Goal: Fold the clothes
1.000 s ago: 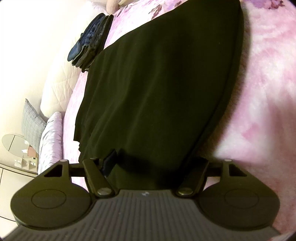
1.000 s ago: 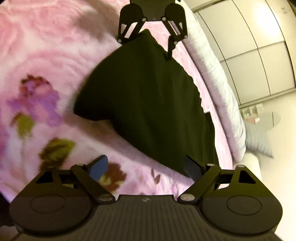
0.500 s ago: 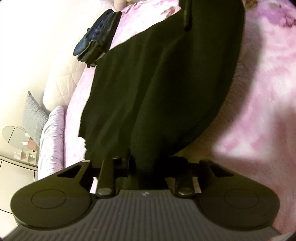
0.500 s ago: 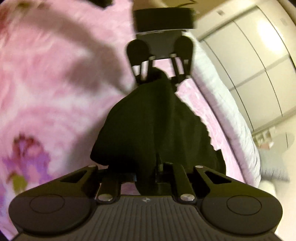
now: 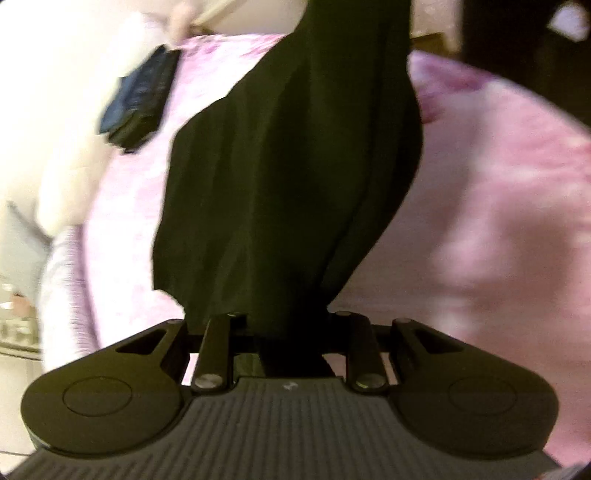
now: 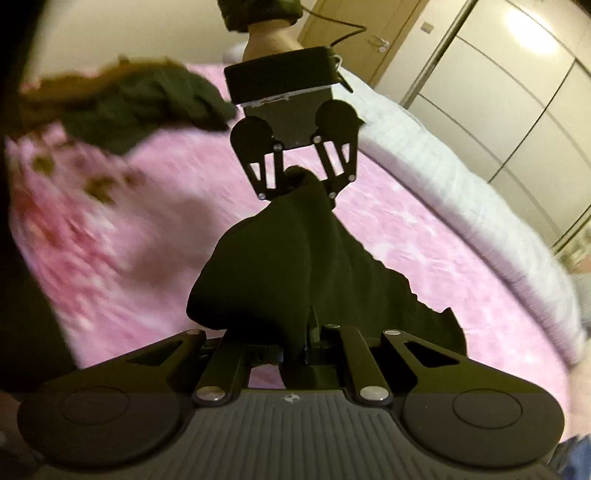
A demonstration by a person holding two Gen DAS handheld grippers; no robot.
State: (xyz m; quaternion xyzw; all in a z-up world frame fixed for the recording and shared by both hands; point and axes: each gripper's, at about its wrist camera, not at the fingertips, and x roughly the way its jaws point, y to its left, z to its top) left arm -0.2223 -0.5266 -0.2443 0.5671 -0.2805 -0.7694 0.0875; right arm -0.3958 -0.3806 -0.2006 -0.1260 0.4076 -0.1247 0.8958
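A black garment [image 5: 291, 177] hangs stretched between my two grippers above the pink bed. My left gripper [image 5: 290, 332] is shut on its near edge, and the cloth runs up and away from the jaws. In the right wrist view my right gripper [image 6: 301, 347] is shut on the opposite end of the black garment [image 6: 295, 266]. Across from it the left gripper [image 6: 299, 184] pinches the far end, held by a person's hand [image 6: 271, 35]. The cloth sags between them, lifted off the bedspread.
A pink floral bedspread [image 6: 147, 221] covers the bed. A folded dark blue stack [image 5: 142, 99] lies at its far left edge by a white quilted headboard [image 5: 62, 129]. A crumpled dark green and brown pile of clothes [image 6: 140, 103] sits at the far side. Wardrobe doors [image 6: 517, 74] stand behind.
Both grippers went from open to shut on the ends of the black garment, then lifted it off the bedspread so it hangs between them.
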